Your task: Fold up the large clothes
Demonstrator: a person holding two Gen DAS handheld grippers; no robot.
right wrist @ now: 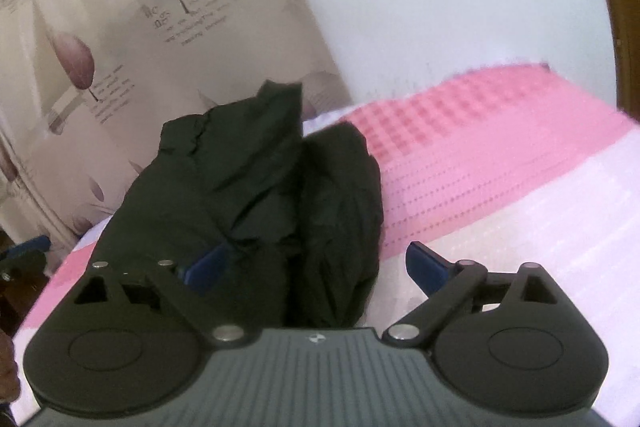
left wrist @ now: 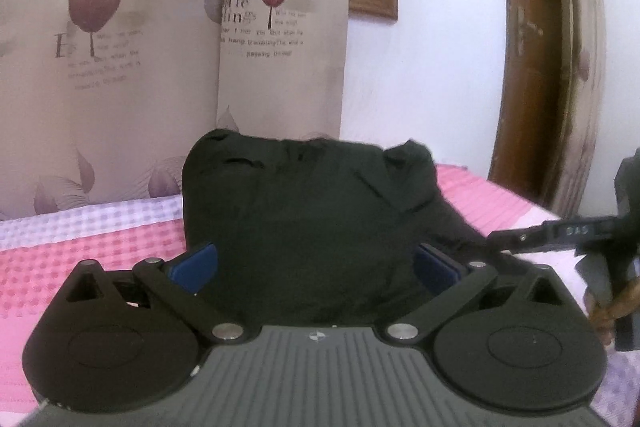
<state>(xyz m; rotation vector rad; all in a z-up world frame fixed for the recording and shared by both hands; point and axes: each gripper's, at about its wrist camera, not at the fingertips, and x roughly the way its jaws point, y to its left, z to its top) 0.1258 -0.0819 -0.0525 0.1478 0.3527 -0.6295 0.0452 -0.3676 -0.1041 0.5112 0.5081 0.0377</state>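
Note:
A black garment [left wrist: 304, 219] lies bunched in a folded heap on the pink and white checked bed cover [left wrist: 80, 259]. My left gripper [left wrist: 316, 267] is open, its blue pads [left wrist: 196, 265] spread on either side of the heap's near edge. In the right wrist view the same black garment [right wrist: 256, 187] lies in two lumpy folds. My right gripper [right wrist: 316, 267] is open too, its left pad [right wrist: 206, 265] against the cloth and its right pad [right wrist: 426, 267] over the bare bed cover [right wrist: 500, 187]. Neither gripper holds anything.
A beige curtain with purple leaf prints [left wrist: 160, 47] hangs right behind the bed. A white wall [left wrist: 432, 67] and a brown wooden door frame [left wrist: 540, 67] stand to the right. The right gripper's body [left wrist: 600, 239] shows at the left wrist view's right edge.

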